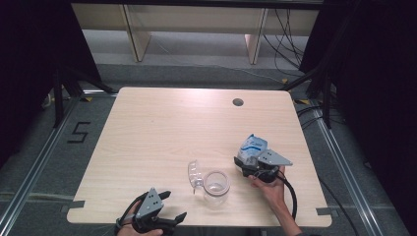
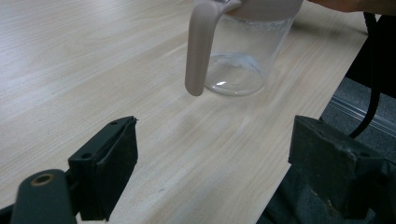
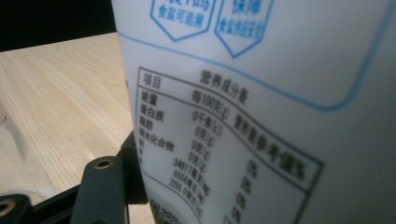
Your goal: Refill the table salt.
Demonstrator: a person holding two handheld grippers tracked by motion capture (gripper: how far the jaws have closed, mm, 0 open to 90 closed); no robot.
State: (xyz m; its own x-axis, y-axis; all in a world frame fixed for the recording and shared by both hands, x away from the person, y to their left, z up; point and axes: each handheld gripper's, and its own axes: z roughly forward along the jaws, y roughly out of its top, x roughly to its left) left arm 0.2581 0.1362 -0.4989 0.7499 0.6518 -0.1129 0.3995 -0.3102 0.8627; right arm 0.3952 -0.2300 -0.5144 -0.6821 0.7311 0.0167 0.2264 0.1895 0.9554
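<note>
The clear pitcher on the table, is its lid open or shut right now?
Open. The clear pitcher stands upright and its hinged lid is flipped back to the left, leaving the round mouth uncovered.

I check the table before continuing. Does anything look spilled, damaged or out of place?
Nothing looks spilled or broken. The clear jar stands upright with its hinged lid flipped open to the side. The white and blue bag sits between the jaws of the right gripper. The left gripper waits open near the table edge.
</note>
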